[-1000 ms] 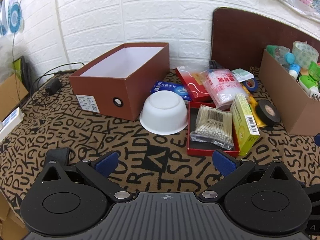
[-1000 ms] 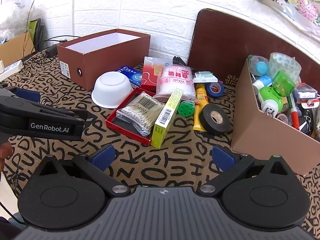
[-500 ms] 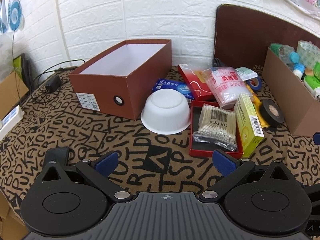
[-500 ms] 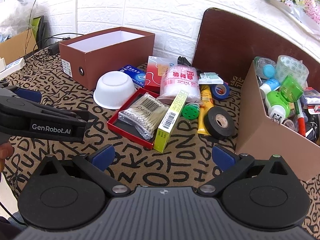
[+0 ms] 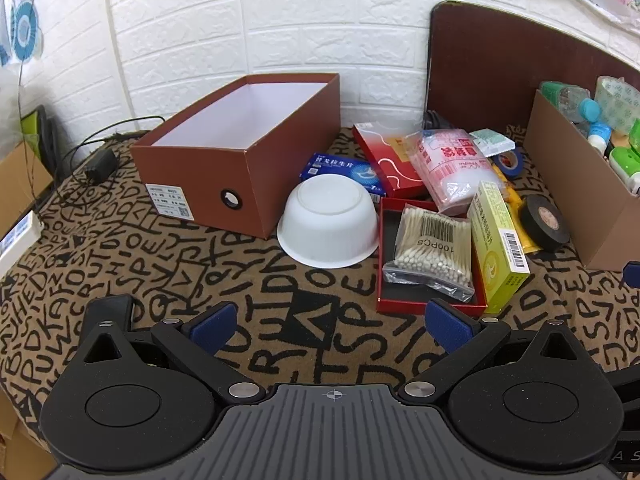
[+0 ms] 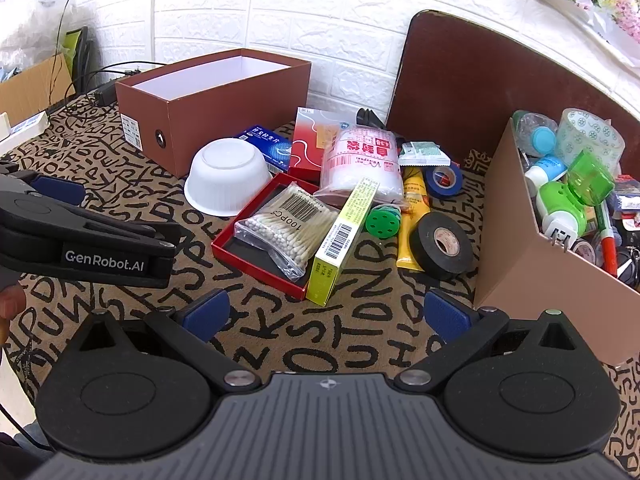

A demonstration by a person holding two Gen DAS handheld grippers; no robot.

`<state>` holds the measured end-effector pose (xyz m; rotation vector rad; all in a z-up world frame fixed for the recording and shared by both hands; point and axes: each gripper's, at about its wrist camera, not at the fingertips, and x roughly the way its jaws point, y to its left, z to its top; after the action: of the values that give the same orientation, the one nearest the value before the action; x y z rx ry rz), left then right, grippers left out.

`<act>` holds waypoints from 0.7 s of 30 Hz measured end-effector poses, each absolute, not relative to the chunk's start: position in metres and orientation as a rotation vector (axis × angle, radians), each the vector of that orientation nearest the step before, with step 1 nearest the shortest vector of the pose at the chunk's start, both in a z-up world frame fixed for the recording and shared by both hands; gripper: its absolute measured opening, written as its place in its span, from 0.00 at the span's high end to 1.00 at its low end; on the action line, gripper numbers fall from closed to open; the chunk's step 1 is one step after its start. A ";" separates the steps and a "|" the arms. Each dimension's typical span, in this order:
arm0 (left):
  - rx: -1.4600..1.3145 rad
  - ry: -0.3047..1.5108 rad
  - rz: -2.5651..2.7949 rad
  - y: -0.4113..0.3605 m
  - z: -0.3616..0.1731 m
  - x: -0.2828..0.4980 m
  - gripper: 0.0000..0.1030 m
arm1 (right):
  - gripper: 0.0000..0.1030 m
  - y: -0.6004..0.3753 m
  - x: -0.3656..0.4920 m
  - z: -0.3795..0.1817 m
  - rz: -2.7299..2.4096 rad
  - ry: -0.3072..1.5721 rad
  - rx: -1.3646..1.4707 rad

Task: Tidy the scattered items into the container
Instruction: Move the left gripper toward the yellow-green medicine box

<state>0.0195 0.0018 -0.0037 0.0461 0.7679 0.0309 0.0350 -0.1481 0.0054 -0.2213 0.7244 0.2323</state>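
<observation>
1. Black ribbed plastic nearest the lens in both wrist views; left gripper (image 5: pixel 333 322) and right gripper (image 6: pixel 325 312) each with jaws spread wide, nothing between the blue textured pads (image 5: pixel 208 326), hovering over the cloth.
2. Brown fabric tablecloth (image 5: pixel 120 248) printed with black letters, soft and slightly rumpled.
3. Shallow red cardboard tray (image 6: pixel 256 258) with dark lining, holding a clear crinkled bag of cotton swabs (image 6: pixel 286 226); leaning on its right edge, a long yellow-green carton (image 6: pixel 344 236) with a barcode.
4. Upside-down white plastic bowl (image 5: pixel 330 220), round and smooth, ribbed near the rim, just left of the tray.
5. Right of the carton: small green perforated disc (image 6: pixel 383 221), yellow tube (image 6: pixel 412 216) lying flat, thick black tape roll (image 6: pixel 442 244) lying on the cloth.
6. Farther back: soft pink-printed plastic pouch (image 6: pixel 362 164), glossy red flat box (image 6: pixel 310 142) beneath it, blue carton (image 6: pixel 266 148) behind the bowl, blue tape roll (image 6: pixel 444 180), small green-white sachet (image 6: pixel 420 149).
7. Rectangular brown cardboard box (image 5: pixel 244 148) at left rear, open-topped, white inside, nothing visible within, round hole and label on the near end.
8. Tan cardboard container (image 6: pixel 532 248) at right, crammed with bottles, a clear patterned tape roll (image 6: pixel 592 136), green plastic pieces.
9. Dark brown rounded board (image 6: pixel 480 80) upright against the white embossed brick wall (image 5: pixel 320 20).
</observation>
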 end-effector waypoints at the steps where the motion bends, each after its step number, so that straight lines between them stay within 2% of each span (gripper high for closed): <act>1: 0.047 0.768 0.030 0.002 -0.004 0.019 0.00 | 0.00 -0.148 0.035 0.005 0.233 0.725 -0.221; 21: 0.053 0.781 0.023 -0.003 -0.007 0.024 0.00 | 0.00 -0.148 0.039 0.001 0.237 0.732 -0.222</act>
<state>0.0244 -0.0028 -0.0070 0.0527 0.7814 0.0230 0.0387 -0.1480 0.0013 -0.2219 0.7315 0.2372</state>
